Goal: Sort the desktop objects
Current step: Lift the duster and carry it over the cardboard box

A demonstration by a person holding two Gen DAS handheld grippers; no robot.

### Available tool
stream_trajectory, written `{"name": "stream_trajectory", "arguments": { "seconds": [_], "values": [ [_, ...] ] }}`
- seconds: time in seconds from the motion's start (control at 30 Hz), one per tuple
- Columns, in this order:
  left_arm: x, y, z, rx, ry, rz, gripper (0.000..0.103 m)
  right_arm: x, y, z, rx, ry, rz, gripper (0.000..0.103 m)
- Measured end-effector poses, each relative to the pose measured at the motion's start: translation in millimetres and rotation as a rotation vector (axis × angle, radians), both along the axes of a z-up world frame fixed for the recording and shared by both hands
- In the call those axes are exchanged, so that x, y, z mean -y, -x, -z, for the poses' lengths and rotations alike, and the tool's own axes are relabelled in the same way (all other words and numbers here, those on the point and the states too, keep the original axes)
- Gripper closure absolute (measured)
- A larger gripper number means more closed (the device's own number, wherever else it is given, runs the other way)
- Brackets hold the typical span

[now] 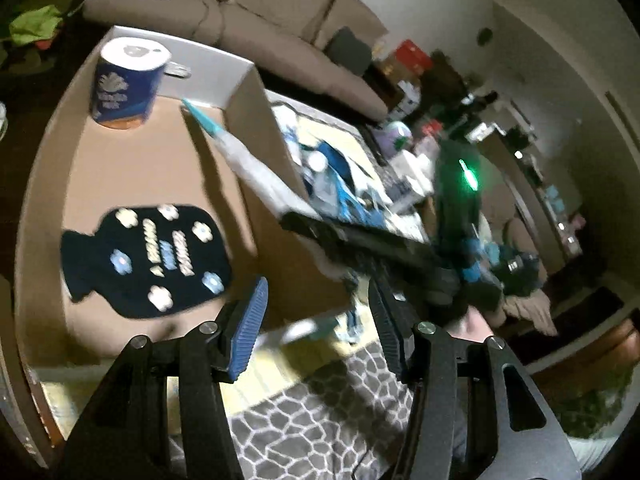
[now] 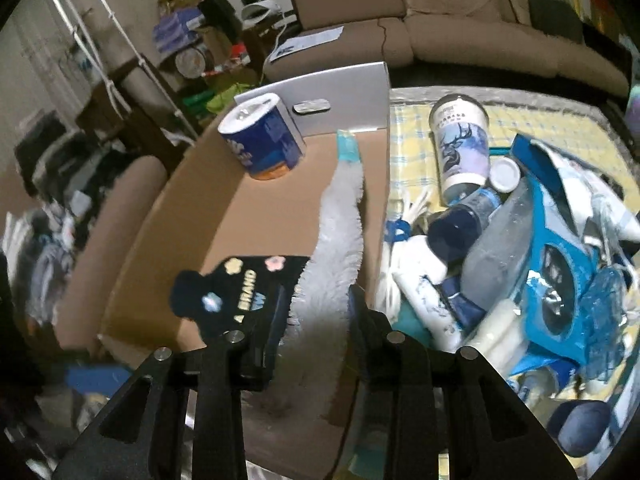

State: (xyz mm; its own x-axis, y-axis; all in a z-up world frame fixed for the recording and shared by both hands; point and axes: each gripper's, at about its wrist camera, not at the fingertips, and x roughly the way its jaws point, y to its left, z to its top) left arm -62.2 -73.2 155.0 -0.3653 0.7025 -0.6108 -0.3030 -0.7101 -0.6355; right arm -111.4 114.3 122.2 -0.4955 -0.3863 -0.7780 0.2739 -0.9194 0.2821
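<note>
A cardboard box holds a blue-wrapped paper roll and a dark flat pouch with flower prints. My right gripper is shut on a white fluffy brush with a teal tip, which reaches over the box's wall. In the left wrist view the same brush crosses the box above the pouch, with the roll at the back. My left gripper is open and empty at the box's near edge.
To the right of the box lies a pile of desktop things on a yellow checked cloth: a deer-print cup, dark bottles, a blue-and-white package. A beige sofa stands behind. A grey patterned mat lies below.
</note>
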Motion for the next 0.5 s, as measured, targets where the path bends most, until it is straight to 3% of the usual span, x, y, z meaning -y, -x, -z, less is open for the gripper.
{"name": "stream_trajectory", "arguments": {
  "seconds": [0.13,0.3,0.43,0.5],
  "values": [
    [4,43,-1,0.023,0.033,-0.072,0.051,3,-7,-3,-0.007,-0.022,0.011,0.074],
    [-11,118,18,0.119,0.082,-0.128,0.051,8,-15,-3,-0.024,-0.036,0.020,0.074],
    [-30,169,60,0.226,0.117,-0.165,0.052,13,-17,-3,-0.052,-0.069,0.031,0.074],
    [-36,185,76,0.263,0.093,-0.168,0.052,16,-19,-2,-0.074,-0.093,0.034,0.074]
  ]
}}
